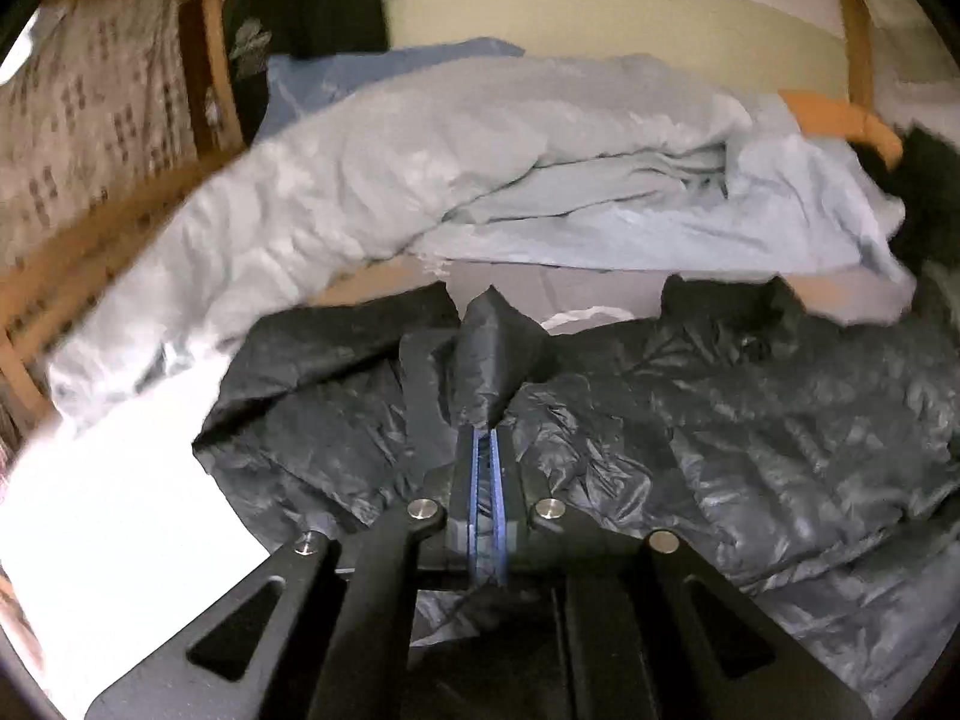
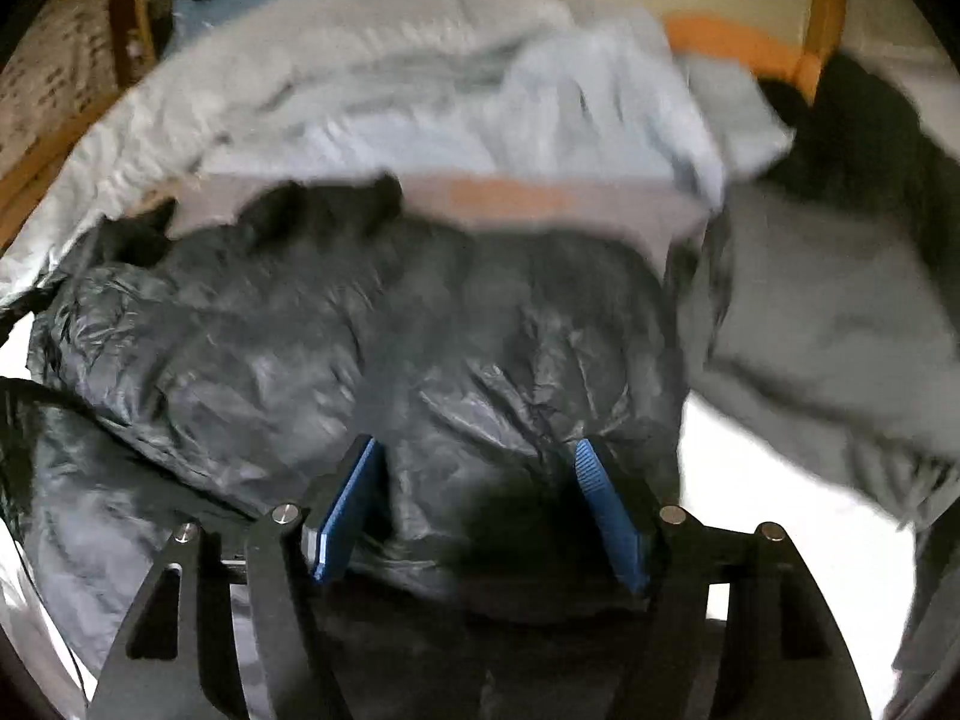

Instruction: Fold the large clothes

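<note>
Shiny black quilted fabric fills the lower half of both wrist views: a dark puffer jacket point(image 1: 750, 420) spread on a white bed surface point(image 1: 120, 540). In the left wrist view, going from the left, a pale grey-blue garment point(image 1: 336, 192) drapes from the wooden frame point(image 1: 210, 60) across the far side of the jacket. At centre, the left gripper point(image 1: 487, 438) is clenched on a fold of the jacket, its blue pads pressed together with a peak of black cloth standing up just beyond the tips. The rest of the jacket stretches away to the right.

In the right wrist view, the jacket point(image 2: 300, 360) lies directly under and ahead of the right gripper point(image 2: 480, 468), whose blue pads stand apart with nothing pinched between them; black fabric shows in the gap below. To the right lies a grey garment point(image 2: 828, 330), blurred.
</note>
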Available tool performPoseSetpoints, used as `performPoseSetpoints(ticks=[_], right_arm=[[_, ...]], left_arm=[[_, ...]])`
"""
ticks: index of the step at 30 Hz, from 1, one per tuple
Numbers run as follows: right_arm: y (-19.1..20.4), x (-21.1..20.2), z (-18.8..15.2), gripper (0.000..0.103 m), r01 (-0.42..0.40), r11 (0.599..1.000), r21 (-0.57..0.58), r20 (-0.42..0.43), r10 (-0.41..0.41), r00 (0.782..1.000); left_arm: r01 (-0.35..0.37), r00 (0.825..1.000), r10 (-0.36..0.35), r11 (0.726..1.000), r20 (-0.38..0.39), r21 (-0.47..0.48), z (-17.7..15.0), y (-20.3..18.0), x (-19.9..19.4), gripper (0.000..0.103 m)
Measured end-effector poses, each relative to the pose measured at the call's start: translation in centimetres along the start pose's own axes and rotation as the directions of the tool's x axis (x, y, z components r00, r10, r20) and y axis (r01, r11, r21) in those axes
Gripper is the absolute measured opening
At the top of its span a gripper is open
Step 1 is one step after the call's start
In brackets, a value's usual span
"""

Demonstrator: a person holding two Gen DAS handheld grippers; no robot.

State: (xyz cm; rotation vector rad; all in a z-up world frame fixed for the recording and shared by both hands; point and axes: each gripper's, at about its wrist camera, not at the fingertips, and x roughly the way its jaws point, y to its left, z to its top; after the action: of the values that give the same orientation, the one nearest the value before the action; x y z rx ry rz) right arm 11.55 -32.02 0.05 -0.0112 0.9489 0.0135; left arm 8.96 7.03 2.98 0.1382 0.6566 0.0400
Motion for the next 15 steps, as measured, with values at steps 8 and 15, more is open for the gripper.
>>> performPoseSetpoints(ticks=[8,15], right_arm=[[-3.2,3.2,0.2,0.068,0.197,0.977,0.077,-0.045,-0.194,0.980],[1.1,-3.3,-0.1,0.070,0.120,0.991,-0.054,0.183,-0.108,0.977]], left_arm=[[0.085,0.996,-0.085,0.996,-0.011,-0.040,0.5,0.1,-0.1,0.019],[0.163,0.986,-0.159,0.979,0.043,-0.125,4.4,3.5,-1.8,0.042]])
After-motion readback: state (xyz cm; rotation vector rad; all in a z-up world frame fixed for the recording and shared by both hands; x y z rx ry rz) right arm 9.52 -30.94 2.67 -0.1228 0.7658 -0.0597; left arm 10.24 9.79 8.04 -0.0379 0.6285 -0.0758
